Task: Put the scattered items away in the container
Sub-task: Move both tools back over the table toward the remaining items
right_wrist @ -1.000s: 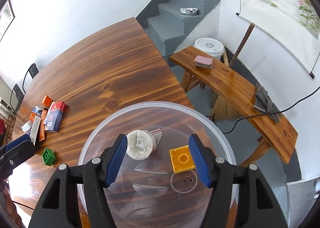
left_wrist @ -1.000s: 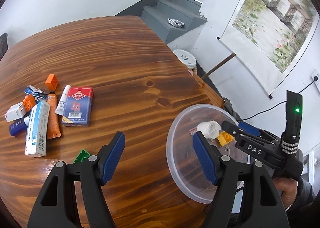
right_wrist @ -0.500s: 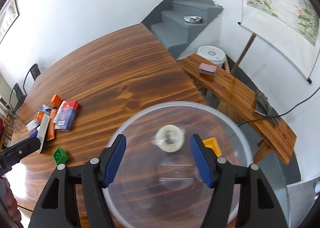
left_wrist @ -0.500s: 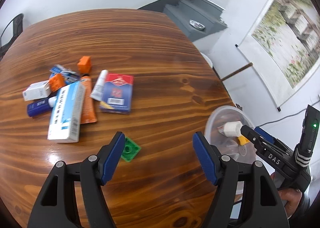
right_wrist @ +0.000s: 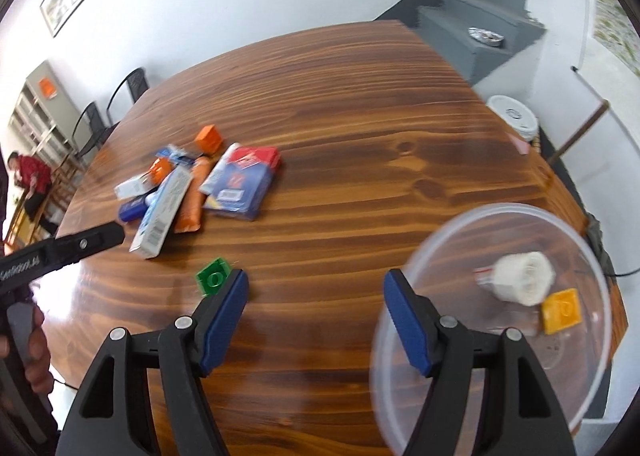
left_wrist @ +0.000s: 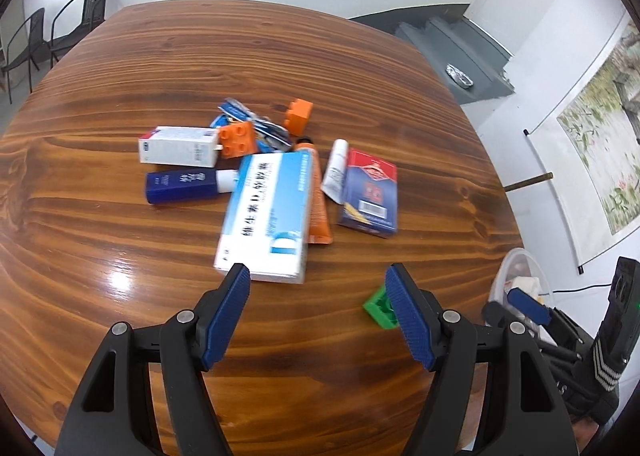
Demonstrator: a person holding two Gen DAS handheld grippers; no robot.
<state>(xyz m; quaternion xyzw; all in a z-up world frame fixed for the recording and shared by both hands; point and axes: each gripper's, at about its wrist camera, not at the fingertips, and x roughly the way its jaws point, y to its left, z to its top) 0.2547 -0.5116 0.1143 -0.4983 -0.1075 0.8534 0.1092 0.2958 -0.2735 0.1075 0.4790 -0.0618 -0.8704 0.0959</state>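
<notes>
Left claw point(left_wrist: 318, 288): my jaws stand wide apart with nothing between them, hovering over the bench point(left_wrist: 160, 68) just short of the big box point(left_wrist: 266, 212).
Right claw point(right_wrist: 316, 296): also spread and empty, hanging between the green block point(right_wrist: 214, 277) and the bowl point(right_wrist: 460, 224).
Bowl: clear plastic, at the right edge of the bench; it already holds one white roll point(right_wrist: 520, 283) and one yellow block point(right_wrist: 561, 311).
Pile: mid-bench, well apart from the bowl, its pieces touching or overlapping.
Count of boxes: three, namely the big box, one small white box point(left_wrist: 178, 146) and one red-and-blue pack point(left_wrist: 370, 192).
Count of tubes: three, one dark blue point(left_wrist: 184, 186), one orange point(left_wrist: 318, 196) partly under the big box, one white point(left_wrist: 336, 170).
Count of blocks: two orange point(left_wrist: 237, 138) in the pile, one green lying alone nearer me.
Wrapper: one crumpled blue wrapper point(left_wrist: 256, 124) behind the blocks.
Handling, boxes: I judge them light cardboard that would dent under a hard squeeze; I would take them across the narrow width.
Handling, tubes: soft and likely to slip, so I would pinch mid-body.
Handling, blocks: rigid and light; flat sides give a sure hold.
Next pick: the green block looks easiest, since nothing crowds it.
</notes>
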